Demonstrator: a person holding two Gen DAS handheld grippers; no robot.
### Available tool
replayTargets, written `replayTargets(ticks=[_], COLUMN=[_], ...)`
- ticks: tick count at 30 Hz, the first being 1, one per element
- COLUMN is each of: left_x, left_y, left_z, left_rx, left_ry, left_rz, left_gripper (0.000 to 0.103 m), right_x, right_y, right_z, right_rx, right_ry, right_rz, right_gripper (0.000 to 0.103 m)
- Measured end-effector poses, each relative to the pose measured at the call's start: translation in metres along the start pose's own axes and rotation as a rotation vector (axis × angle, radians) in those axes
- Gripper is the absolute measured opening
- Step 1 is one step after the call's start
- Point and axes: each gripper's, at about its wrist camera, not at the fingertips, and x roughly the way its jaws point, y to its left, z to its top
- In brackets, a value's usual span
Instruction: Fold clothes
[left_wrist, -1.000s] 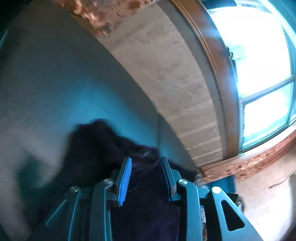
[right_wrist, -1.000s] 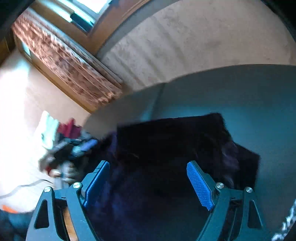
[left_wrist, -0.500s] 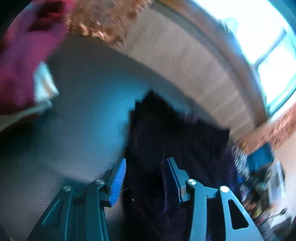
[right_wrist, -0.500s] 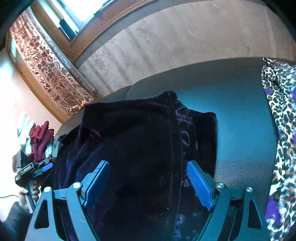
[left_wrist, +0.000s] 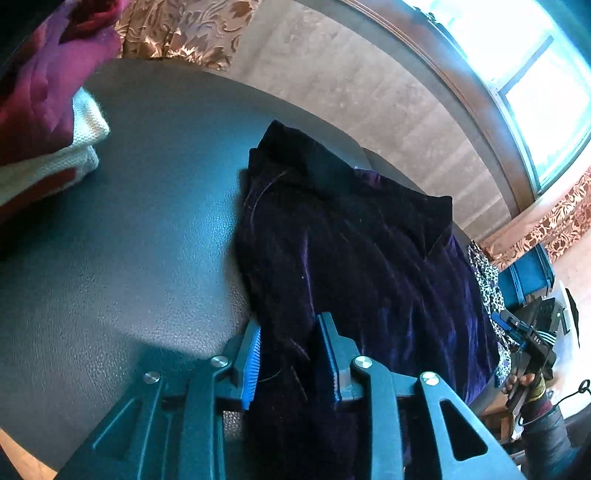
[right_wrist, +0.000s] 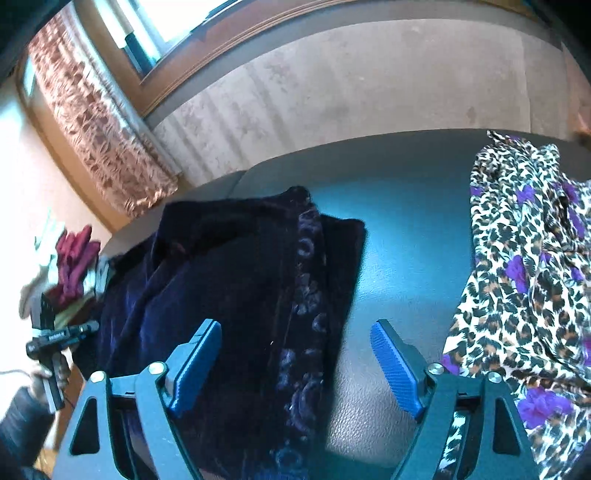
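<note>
A dark purple velvet garment (left_wrist: 362, 258) lies spread on the dark leather table (left_wrist: 129, 258). My left gripper (left_wrist: 290, 360) is at the garment's near left edge. Its jaws are closing, and a fold of the cloth fills the gap between the blue pads. In the right wrist view the garment (right_wrist: 236, 280) shows an embroidered trim down its right edge. My right gripper (right_wrist: 295, 365) hangs wide over that trim and the bare table (right_wrist: 406, 240). Its jaws are closing, but neither pad touches the cloth.
A leopard-print garment (right_wrist: 528, 295) with purple flowers lies on the table's right side. A stack of maroon cloth (left_wrist: 44, 110) over white knit (left_wrist: 55, 162) sits at the far left. Beyond the table are a pale wall, a window and patterned curtains.
Both views have swung across the table. The garment now lies flatter and more spread out. The stack and the leopard garment came into view. The left jaws widened, then narrowed on the cloth.
</note>
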Motion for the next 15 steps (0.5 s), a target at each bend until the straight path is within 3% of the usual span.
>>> replayTargets(ticks=[2,6,7,8,9,10,13,15], left_x=[0.001,0.003,0.003,0.004,0.005,0.006,0.007,-0.008], left_y=[0.002,0.006,0.005,0.004,0.002,0.0,-0.005,-0.011], left_z=[0.002,0.004,0.004,0.005,0.005,0.006,0.012,0.017], left_rx=[-0.026,-0.046,-0.036,-0.024,-0.011,0.002,0.019,0.017], left_ry=[0.006,0.005,0.005,0.004,0.004,0.002,0.004,-0.024], left_rz=[-0.011,-0.008,0.003,0.016,0.028,0.043,0.083,0.062], left_gripper=[0.027,0.023,0.022,0.02,0.018,0.018,0.011,0.007], right_x=[0.004,0.026,0.03,0.034,0.036,0.039,0.043,0.038], right_y=[0.006,0.016,0.02,0.025,0.03,0.035,0.047,0.05], right_z=[0.0,0.007,0.008,0.008,0.008,0.006,0.001,0.004], right_rx=[-0.026,-0.071,-0.085,-0.114,-0.149,-0.189,-0.271,-0.278], right_ry=[0.005,0.063,0.074,0.088,0.104,0.12,0.158,0.171], right_rz=[0.006,-0.029,-0.043,-0.062,-0.084,-0.104,-0.149,-0.163], right_gripper=[0.068,0.067,0.06,0.043,0.035,0.029,0.028,0.017])
